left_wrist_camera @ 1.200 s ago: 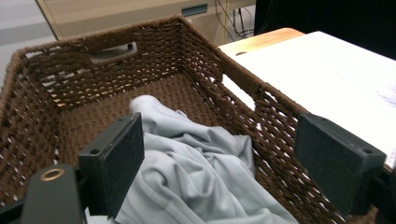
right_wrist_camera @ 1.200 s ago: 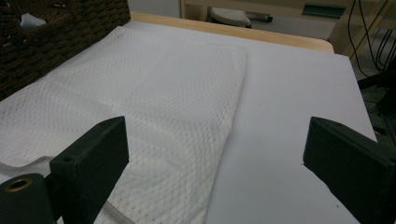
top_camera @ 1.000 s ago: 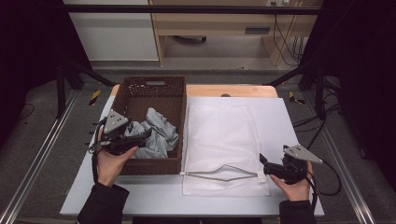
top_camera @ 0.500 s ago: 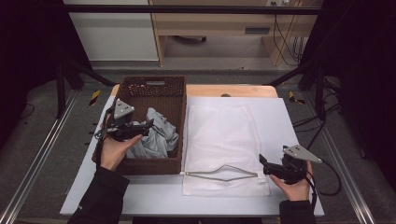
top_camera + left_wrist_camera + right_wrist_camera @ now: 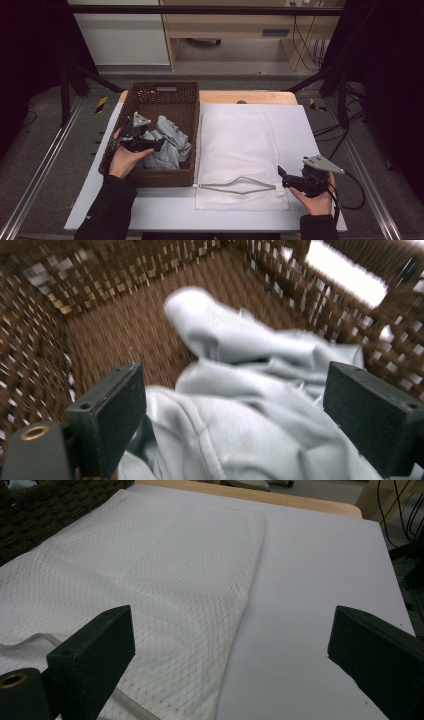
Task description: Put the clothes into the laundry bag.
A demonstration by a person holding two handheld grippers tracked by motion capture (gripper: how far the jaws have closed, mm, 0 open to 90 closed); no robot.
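Nearest the person, the right tool point(image 5: 283, 176) rested low on the white worktop point(image 5: 310, 130), its jaws spread wide, beside the mesh laundry bag point(image 5: 240, 150). Farther in, the left forearm stretched into the wicker basket point(image 5: 165, 92), where the left tool point(image 5: 159, 143) hovered, jaws wide, over the crumpled grey garment point(image 5: 250, 405).

White tabletop point(image 5: 320, 130) over a wooden board, its tan edge point(image 5: 250, 96) showing at the far side. Grey floor point(image 5: 45, 165) all round, with aluminium rails point(image 5: 40, 172) along both sides. Black frame bar point(image 5: 200, 10) across the top, black struts point(image 5: 75, 75) slanting down. Behind: light wooden bench point(image 5: 235, 30), white cabinet front point(image 5: 120, 35), cables point(image 5: 305, 30) hanging far right. Dark at both edges, lit in the middle.
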